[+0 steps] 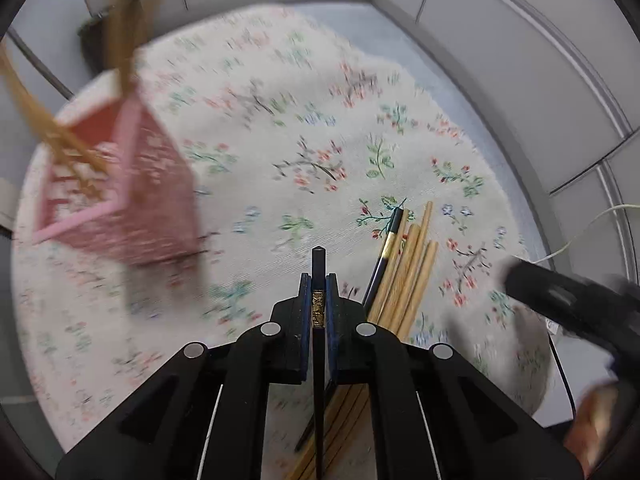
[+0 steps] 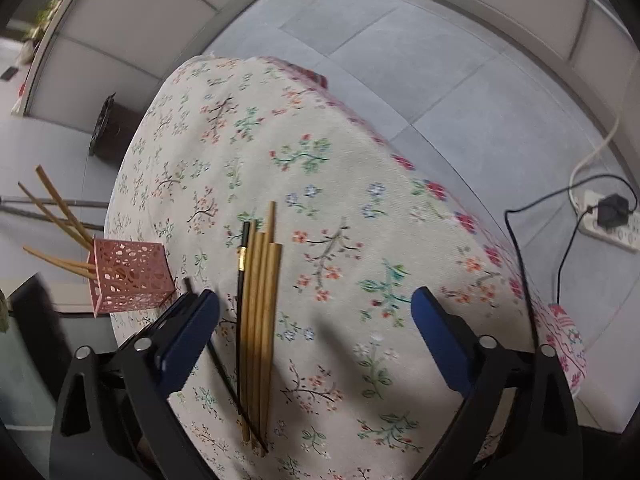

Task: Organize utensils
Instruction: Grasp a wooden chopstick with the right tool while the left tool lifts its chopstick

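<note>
While left hand-held gripper (image 1: 319, 280) clamps black chopstick (image 1: 319, 264), right hand-held gripper (image 2: 316, 312) gapes empty.

Pink holder (image 1: 116, 184) motion-smeared — its chopsticks' (image 1: 24, 92) tops cut off at frame edge

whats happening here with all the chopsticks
A person is sorting chopsticks with two handheld grippers. The left gripper is clamped on a black chopstick. The right gripper hangs open above the bamboo chopsticks on the floral tablecloth. A pink holder already has several in it.
</note>
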The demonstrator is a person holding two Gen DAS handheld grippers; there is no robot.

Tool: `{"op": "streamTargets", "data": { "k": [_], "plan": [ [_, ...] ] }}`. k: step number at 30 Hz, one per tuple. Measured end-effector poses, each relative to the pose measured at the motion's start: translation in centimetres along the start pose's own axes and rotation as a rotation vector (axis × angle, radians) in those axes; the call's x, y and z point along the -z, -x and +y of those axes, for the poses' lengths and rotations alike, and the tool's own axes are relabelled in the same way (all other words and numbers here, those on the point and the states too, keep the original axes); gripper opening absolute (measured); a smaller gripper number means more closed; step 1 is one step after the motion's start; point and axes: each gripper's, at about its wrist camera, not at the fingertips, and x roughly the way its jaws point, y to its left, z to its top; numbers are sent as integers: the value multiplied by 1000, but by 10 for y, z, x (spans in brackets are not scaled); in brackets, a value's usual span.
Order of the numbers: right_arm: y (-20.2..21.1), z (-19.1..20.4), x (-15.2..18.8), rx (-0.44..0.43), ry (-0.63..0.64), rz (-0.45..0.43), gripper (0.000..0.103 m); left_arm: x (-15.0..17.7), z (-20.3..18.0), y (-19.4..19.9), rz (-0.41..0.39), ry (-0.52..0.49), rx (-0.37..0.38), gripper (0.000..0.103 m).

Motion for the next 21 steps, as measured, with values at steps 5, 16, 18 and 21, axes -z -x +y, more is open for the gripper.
{"op": "streamTargets", "data": {
  "k": [5, 16, 18, 21],
  "plan": [
    [-24, 16, 0, 46, 23, 41, 50, 35, 19, 48, -83, 26, 18, 6],
    [-52, 32, 2, 125, 21, 59, 20, 44, 41, 99, -180, 49, 46, 6],
    [-54, 35, 1, 139, 32, 43, 20, 46, 45, 104, -191, 51, 52, 6],
    [-55, 36, 1, 150, 49, 19, 16, 47, 45, 110, -211, 46, 58, 6]
  ]
}}
